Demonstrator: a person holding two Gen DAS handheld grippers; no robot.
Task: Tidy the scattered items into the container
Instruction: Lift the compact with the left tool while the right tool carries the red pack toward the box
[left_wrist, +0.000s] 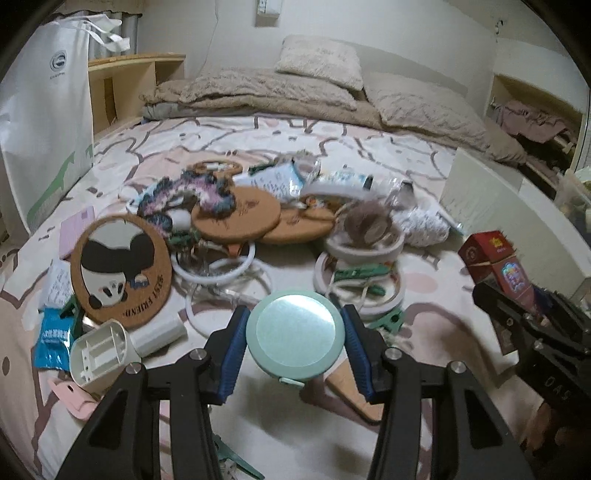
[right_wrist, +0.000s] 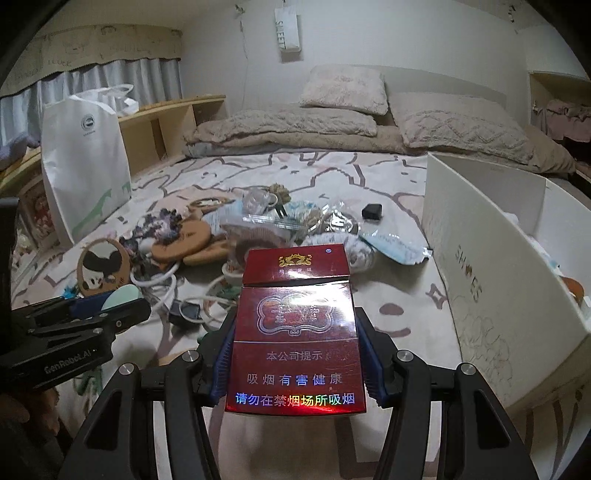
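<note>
**Scattered items on the bed, two already gripped**

Scattered items lie in one heap on the patterned bed sheet. The left gripper holds one round mint-green mirror between its blue pads, above the sheet. The right gripper is closed on one red cigarette pack, lifted over the sheet. One white box, printed "SHOES", stands open at the right of the heap; its inside is mostly hidden by the near wall.

In the heap I count three plain cork rounds, one cork coaster with a panda and at least three white rings; more can be hidden under the pile. One white bag stands at the left. Small packets in the middle are blurred and hard to identify.
</note>
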